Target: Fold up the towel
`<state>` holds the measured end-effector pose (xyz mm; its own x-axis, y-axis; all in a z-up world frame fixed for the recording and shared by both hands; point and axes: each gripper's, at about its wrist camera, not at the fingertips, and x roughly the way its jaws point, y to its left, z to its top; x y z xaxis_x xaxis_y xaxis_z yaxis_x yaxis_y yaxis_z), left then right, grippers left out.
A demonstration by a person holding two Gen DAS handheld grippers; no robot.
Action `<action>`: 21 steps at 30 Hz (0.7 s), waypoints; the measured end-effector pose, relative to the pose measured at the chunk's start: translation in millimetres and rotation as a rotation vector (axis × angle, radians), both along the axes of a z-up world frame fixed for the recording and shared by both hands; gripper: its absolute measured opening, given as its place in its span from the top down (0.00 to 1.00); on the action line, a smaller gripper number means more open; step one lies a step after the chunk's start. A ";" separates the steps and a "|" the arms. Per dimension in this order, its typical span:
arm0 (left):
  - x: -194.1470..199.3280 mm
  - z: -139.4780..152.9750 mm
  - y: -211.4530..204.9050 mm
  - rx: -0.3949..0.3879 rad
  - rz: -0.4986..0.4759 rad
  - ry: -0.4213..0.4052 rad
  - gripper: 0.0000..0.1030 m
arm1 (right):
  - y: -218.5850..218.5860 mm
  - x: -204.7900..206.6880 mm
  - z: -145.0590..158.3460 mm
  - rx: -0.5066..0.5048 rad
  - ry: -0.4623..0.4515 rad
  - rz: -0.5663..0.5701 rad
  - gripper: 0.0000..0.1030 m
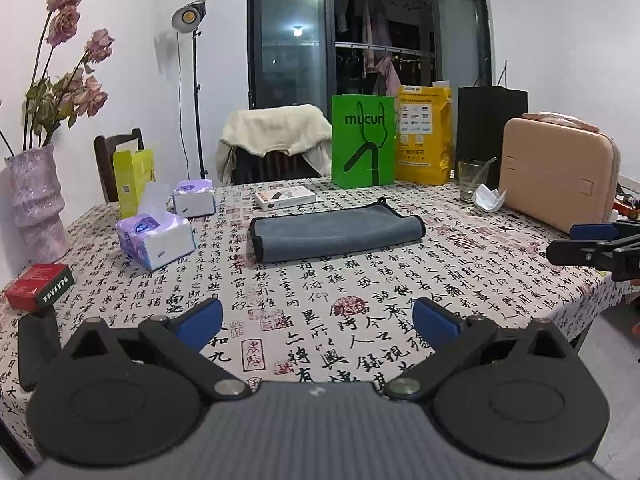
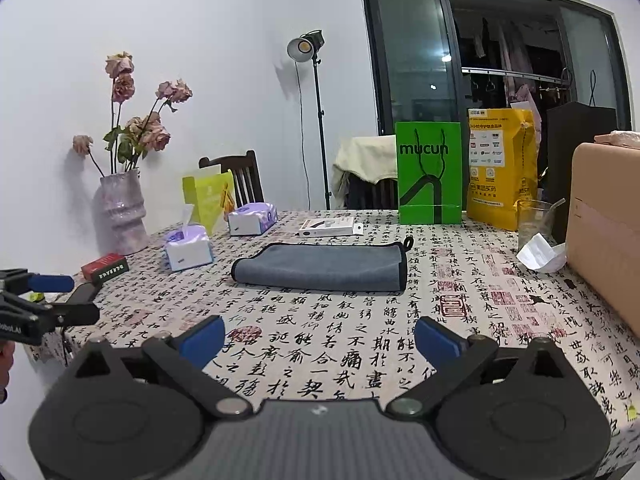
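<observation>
Two tools are held released, empty | left tool, right tool | towel is laid mid-surface, ahead, apart from both | long axis left-right | neither tool judged nearer

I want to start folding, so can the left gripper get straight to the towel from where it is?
Probably yes. The left gripper is open and faces the towel across bare tablecloth; the tissue box sits off to the side, out of the path.
</observation>
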<state>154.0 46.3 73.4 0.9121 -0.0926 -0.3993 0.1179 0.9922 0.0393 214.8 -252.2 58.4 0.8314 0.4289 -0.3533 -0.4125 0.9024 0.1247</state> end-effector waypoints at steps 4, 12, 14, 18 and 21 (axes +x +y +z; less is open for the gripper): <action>-7.7 1.9 -6.5 0.010 -0.013 -0.025 0.00 | -3.1 -7.2 -4.9 0.009 0.003 -0.023 0.01; -27.3 -6.4 -14.1 -0.002 -0.001 -0.058 0.00 | 3.6 -27.6 -11.1 -0.005 -0.001 -0.037 0.01; -33.2 -9.6 -16.1 0.002 -0.001 -0.062 0.00 | 7.5 -34.1 -12.5 -0.014 -0.007 -0.029 0.01; -51.1 -16.2 -18.4 0.031 0.012 -0.092 0.00 | 14.6 -47.3 -15.6 -0.021 -0.008 -0.012 0.01; -64.5 -20.1 -15.6 0.024 0.027 -0.100 0.00 | 18.5 -58.8 -17.1 -0.016 -0.006 -0.006 0.01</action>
